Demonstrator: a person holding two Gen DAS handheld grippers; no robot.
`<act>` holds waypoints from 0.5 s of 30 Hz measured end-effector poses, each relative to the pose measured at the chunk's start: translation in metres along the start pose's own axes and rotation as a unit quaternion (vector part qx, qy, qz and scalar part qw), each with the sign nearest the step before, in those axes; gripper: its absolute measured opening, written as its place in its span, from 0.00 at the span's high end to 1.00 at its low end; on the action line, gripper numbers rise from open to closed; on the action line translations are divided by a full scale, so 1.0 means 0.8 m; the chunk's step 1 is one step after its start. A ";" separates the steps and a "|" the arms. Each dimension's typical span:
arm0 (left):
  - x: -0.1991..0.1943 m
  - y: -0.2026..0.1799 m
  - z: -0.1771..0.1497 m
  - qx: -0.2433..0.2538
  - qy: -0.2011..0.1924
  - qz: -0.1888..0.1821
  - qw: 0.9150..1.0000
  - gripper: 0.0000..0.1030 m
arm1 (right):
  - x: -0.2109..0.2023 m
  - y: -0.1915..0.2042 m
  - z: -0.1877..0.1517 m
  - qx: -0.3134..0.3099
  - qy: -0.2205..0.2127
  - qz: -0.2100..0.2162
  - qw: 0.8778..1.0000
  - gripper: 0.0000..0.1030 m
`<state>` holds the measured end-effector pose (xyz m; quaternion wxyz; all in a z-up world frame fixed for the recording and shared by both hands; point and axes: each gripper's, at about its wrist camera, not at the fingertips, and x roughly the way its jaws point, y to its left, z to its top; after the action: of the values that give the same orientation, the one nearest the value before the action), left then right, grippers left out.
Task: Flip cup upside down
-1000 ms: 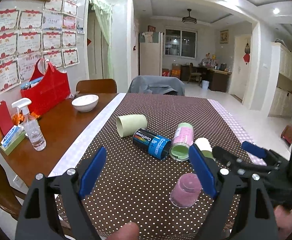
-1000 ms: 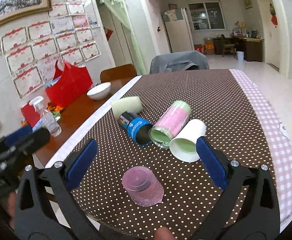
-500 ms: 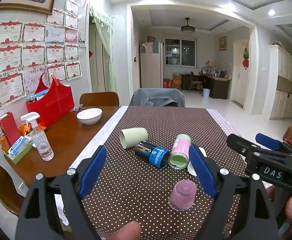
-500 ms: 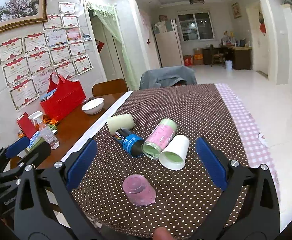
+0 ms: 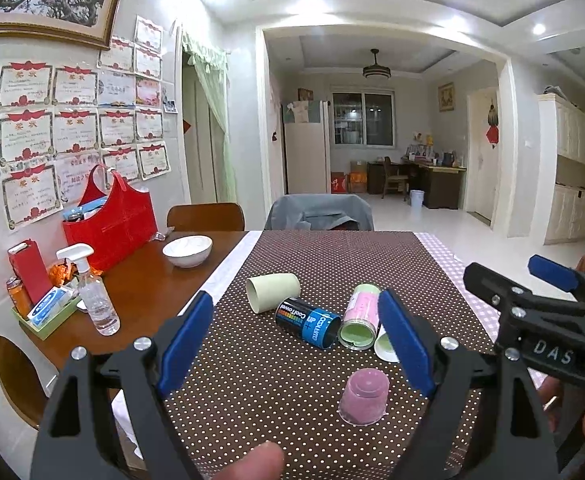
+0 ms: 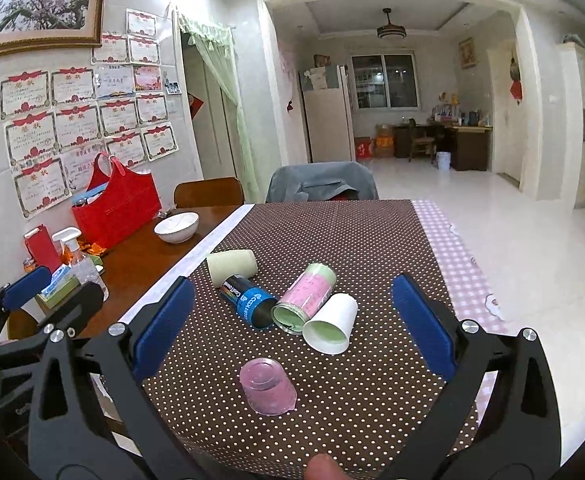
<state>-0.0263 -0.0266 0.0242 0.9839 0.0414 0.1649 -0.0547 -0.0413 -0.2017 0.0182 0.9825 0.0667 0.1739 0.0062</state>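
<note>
The pink translucent cup (image 6: 267,387) is seen standing mouth-down on the dotted brown tablecloth (image 6: 332,240), low in the centre of the right wrist frame and in the lower right of centre of the left wrist frame (image 5: 363,397). For this cup the flip is judged to be done. The left gripper (image 5: 296,344) and the right gripper (image 6: 292,326) are both held wide open with nothing between the blue pads (image 6: 163,326), and both are well apart from the cup.

Four more containers lie on their sides in a cluster just beyond: a pale green paper cup (image 5: 273,292), a dark blue printed can (image 5: 307,322), a pink and green cup (image 6: 303,298) and a white paper cup (image 6: 330,329). Whether these are meant to be flipped too cannot be told.

In the left wrist view the white paper cup is mostly hidden behind the right-hand pad. The print on the can is only partly legible. Each gripper's base is cut off by the bottom edge of the frame.
</note>
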 end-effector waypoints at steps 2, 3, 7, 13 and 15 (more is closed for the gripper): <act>-0.004 -0.001 0.001 0.000 -0.002 0.002 1.000 0.19 | -0.003 0.002 0.000 -0.005 0.000 -0.008 1.000 0.06; -0.006 -0.002 0.002 0.002 -0.002 0.001 1.000 0.19 | -0.004 0.003 0.001 -0.006 0.001 -0.013 1.000 0.06; -0.015 -0.003 0.003 0.003 -0.008 0.003 1.000 0.19 | -0.009 0.002 0.002 0.004 -0.001 -0.017 1.000 0.06; -0.021 0.002 0.005 -0.007 -0.011 0.006 1.000 0.19 | -0.016 0.003 0.003 0.002 -0.009 -0.020 1.000 0.06; -0.022 0.005 0.006 -0.011 -0.011 0.006 1.000 0.19 | -0.017 0.005 0.004 -0.001 -0.010 -0.023 1.000 0.06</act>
<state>-0.0411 -0.0217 0.0351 0.9864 0.0315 0.1545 -0.0473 -0.0529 -0.1987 0.0264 0.9842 0.0620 0.1652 -0.0170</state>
